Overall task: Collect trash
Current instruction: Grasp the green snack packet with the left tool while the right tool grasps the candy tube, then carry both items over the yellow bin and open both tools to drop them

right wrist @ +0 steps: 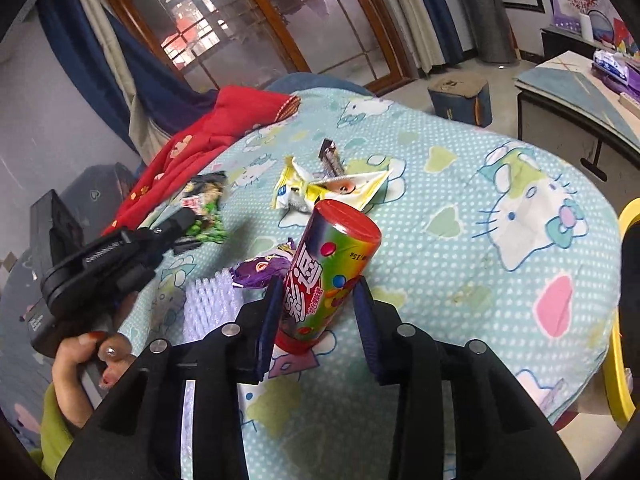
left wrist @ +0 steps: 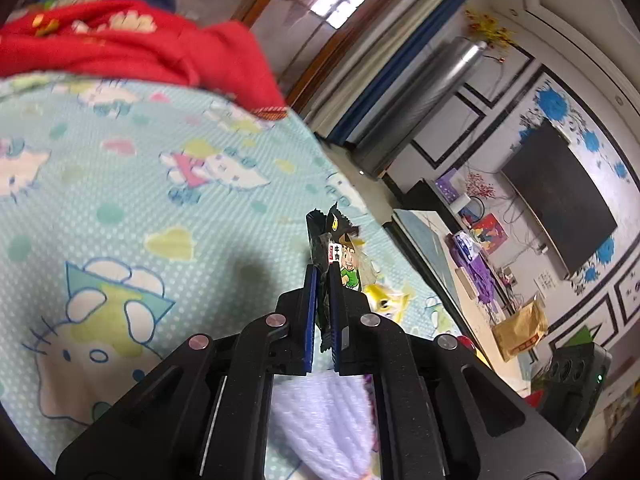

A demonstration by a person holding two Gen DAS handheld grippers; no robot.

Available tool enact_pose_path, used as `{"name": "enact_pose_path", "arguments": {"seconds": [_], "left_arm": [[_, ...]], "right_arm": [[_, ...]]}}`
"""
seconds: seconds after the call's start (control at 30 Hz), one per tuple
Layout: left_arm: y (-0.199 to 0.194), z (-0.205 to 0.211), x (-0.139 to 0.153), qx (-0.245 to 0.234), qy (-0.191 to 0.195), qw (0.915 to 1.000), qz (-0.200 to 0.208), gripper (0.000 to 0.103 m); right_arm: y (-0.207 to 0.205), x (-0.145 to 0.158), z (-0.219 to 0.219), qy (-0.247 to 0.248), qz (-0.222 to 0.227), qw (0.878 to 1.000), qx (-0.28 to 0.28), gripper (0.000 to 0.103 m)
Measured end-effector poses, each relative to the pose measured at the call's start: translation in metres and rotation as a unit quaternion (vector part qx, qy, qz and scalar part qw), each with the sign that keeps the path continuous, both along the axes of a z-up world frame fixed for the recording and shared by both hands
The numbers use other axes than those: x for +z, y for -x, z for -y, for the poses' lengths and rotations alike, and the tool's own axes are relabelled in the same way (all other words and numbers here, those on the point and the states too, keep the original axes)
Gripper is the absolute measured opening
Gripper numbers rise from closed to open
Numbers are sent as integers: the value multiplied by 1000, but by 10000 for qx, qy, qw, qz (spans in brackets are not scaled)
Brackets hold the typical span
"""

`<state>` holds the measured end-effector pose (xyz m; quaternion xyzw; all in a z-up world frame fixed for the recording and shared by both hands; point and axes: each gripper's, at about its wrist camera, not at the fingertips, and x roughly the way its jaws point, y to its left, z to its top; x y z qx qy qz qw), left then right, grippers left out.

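Left gripper clamping snack wrapper (cartoon print), above blanket

On the matt, dimpled cloth blanket, a glossy foil-wrapped tube stands near crinkly shiny plastic wrappers, with soft red fabric at its far edge.

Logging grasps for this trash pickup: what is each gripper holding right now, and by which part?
Left gripper pinches the green-black snack wrapper by its lower edge. Right gripper straddles the candy tube at mid-body, its fingers open around it, not clamped.
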<state>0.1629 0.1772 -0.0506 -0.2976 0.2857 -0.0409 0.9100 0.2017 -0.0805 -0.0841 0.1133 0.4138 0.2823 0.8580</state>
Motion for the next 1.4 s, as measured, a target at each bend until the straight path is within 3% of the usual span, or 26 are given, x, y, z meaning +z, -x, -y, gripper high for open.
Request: {"name": "enact_pose_path", "arguments": {"seconds": [0.17, 0.5, 0.87, 1.4], "left_arm": [[5, 15, 20, -129, -355, 9990, 218, 2], [9, 55, 34, -633, -564, 9956, 407, 2], [15, 108, 44, -1247, -866, 9870, 533, 3], [22, 170, 50, -1912, -1187, 9722, 651, 3]], "right_arm": [[2, 7, 15, 26, 145, 9997, -188, 31], [5, 31, 53, 39, 529, 9968, -590, 30], [6, 52, 91, 100, 815, 9932, -830, 29], [20, 55, 161, 394, 1077, 9832, -1420, 29]]}}
